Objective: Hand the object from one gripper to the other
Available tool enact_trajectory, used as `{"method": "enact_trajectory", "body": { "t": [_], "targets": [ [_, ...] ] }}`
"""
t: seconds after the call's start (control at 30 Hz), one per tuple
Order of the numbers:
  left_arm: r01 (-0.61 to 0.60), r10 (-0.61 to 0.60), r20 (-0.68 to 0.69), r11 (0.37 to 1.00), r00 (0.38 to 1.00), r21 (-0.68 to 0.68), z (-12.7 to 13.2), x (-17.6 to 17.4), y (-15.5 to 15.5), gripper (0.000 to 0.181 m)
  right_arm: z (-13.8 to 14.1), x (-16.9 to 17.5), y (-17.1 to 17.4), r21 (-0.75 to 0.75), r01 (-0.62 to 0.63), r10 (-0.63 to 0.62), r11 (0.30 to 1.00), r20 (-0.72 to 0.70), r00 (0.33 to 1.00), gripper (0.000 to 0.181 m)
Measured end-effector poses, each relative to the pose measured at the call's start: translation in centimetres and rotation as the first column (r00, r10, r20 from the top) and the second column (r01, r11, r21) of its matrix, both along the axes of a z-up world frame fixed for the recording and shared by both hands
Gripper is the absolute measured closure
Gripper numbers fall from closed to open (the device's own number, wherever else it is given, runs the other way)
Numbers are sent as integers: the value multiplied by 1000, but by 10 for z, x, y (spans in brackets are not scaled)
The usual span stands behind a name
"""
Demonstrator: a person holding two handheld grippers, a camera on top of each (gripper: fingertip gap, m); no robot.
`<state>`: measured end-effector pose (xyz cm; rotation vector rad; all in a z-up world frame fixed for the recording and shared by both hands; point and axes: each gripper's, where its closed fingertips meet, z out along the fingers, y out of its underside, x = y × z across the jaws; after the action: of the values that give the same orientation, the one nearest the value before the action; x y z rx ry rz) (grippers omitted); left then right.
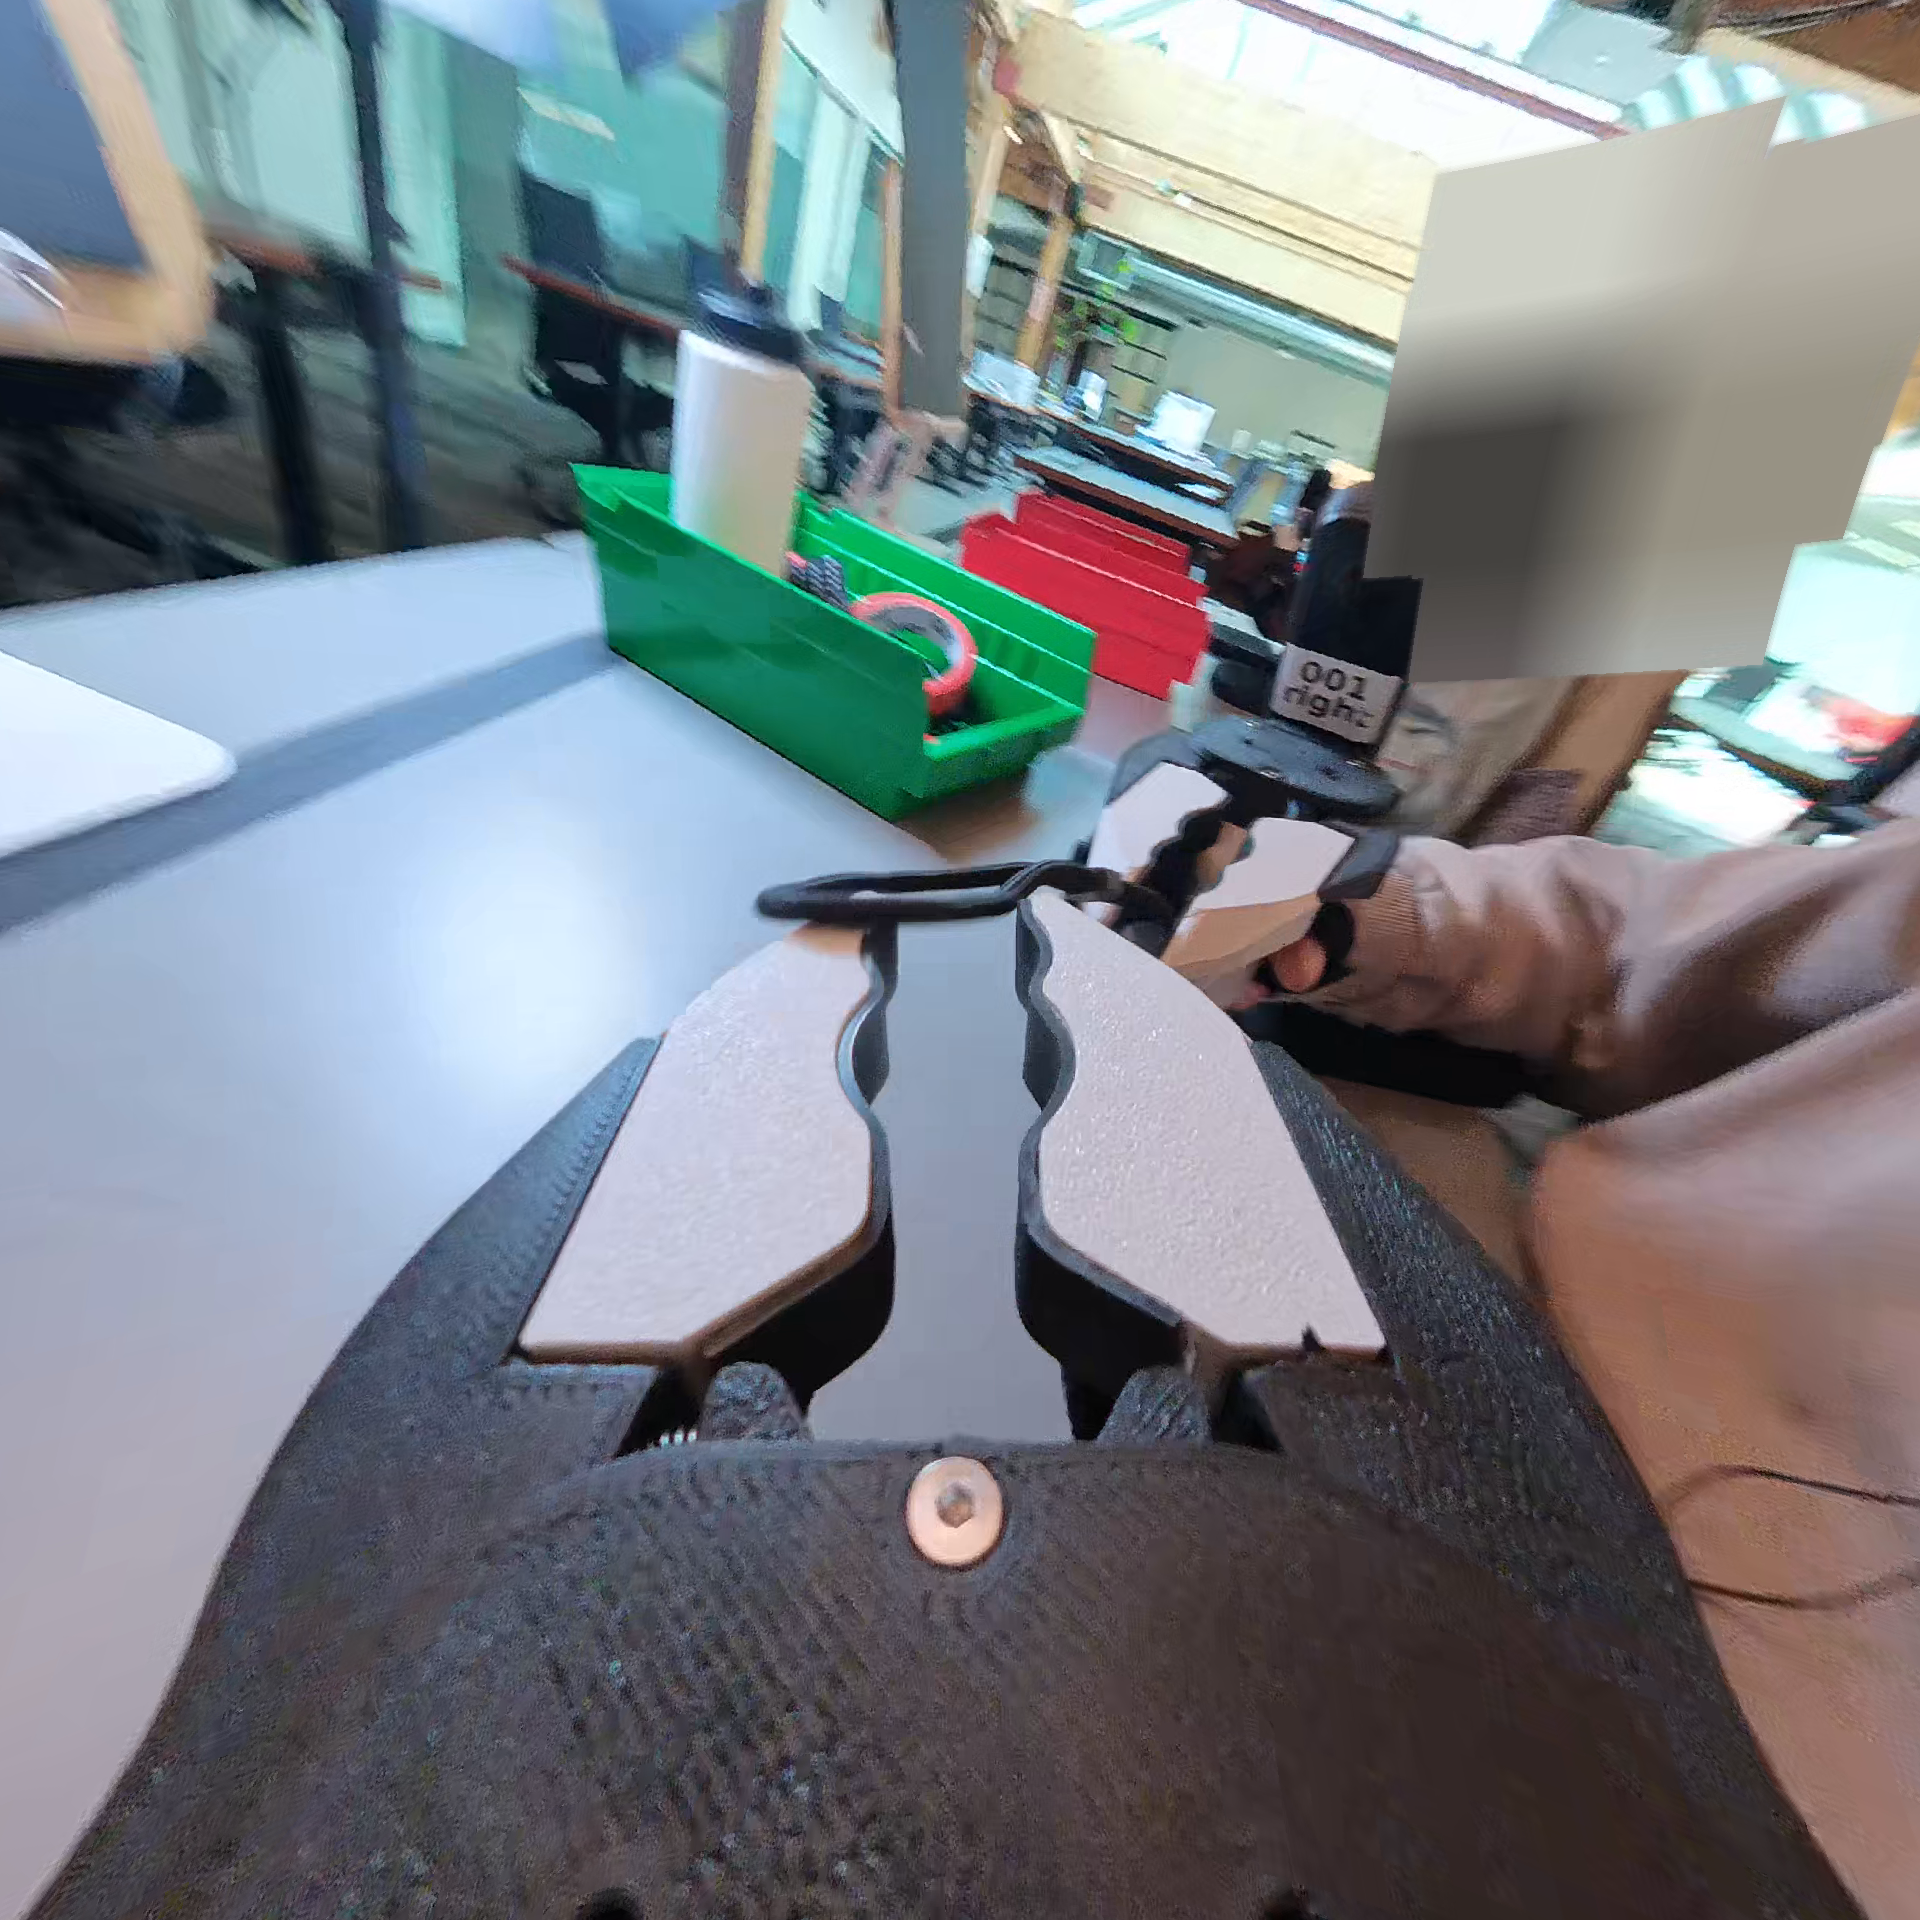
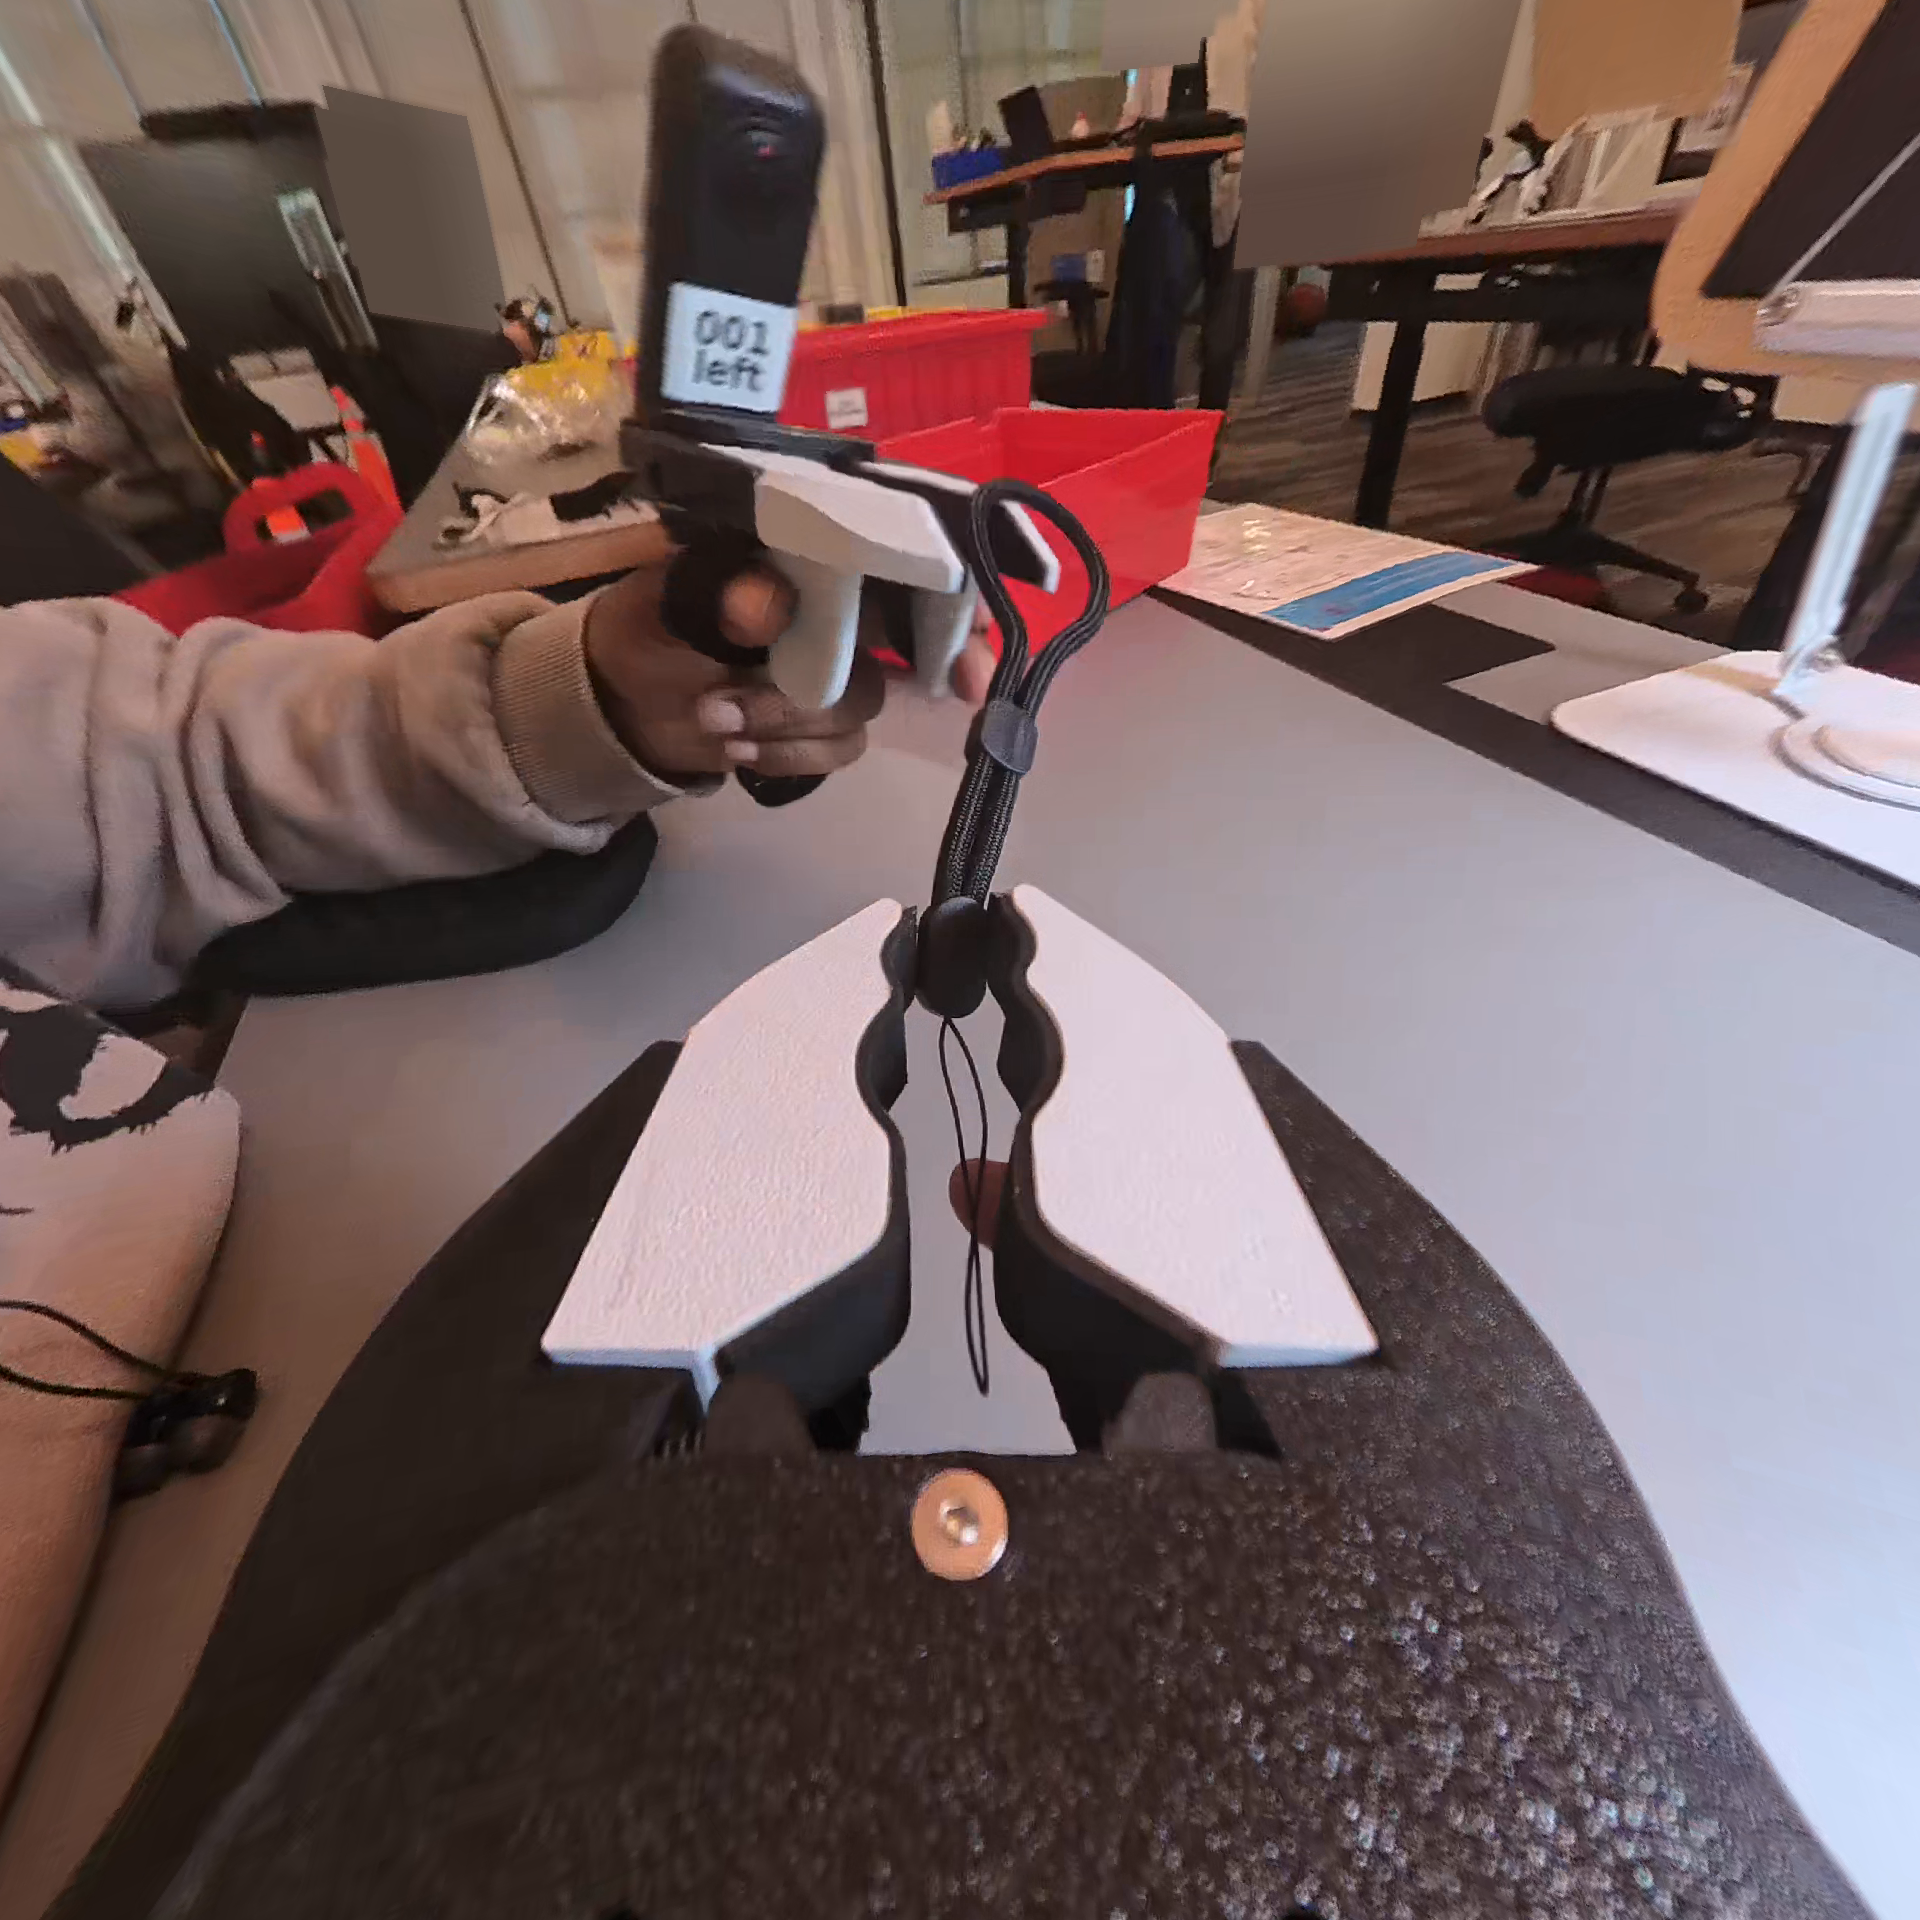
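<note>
The black braided wrist strap (image 2: 1000, 727), looped at its far end, is pinched at its toggle by the right gripper (image 2: 958, 914). The left gripper (image 1: 951, 930) stands released, fingertips at the loop. Below, the grey desk (image 1: 364, 935) lies bare, with a green bin (image 1: 790, 655) near its far edge.

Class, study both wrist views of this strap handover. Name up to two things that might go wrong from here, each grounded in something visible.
1. The right gripper pinches only the small toggle of the black wrist strap; a tug may pull it free.
2. The left gripper is open, with only its fingertips at the strap's loop. If it closes here, it may catch just one cord or miss, and the strap may drop onto the grey table.
</note>
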<state>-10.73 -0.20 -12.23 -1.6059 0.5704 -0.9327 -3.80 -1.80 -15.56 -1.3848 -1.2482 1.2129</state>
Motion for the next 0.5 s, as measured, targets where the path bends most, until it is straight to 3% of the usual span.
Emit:
{"method": "enact_trajectory", "body": {
  "t": [0.07,0.17,0.27,0.4,0.43,0.5],
  "targets": [
    [-111,120,-64,985,991,130,11,-14,4,157,3,5,10,-11,35,-35,999,-11,999,168],
    [-123,212,-273,943,938,311,9,-12,-2,151,-7,6,17,-12,58,-58,998,61,996,168],
    [23,222,-544,914,809,406,-20,15,-12,147,-25,1,4,-31,0,5,1000,141,990,168],
    [222,255,-808,879,531,423,-75,38,-17,149,-44,-6,-19,-35,-79,85,996,245,966,169],
    [266,247,-837,872,488,412,-85,42,-20,159,-47,-7,-22,-30,-86,91,996,258,962,169],
    [305,219,-848,866,482,397,-92,50,-26,181,-48,-7,-25,-36,-91,98,995,274,957,169]
  ]
}}
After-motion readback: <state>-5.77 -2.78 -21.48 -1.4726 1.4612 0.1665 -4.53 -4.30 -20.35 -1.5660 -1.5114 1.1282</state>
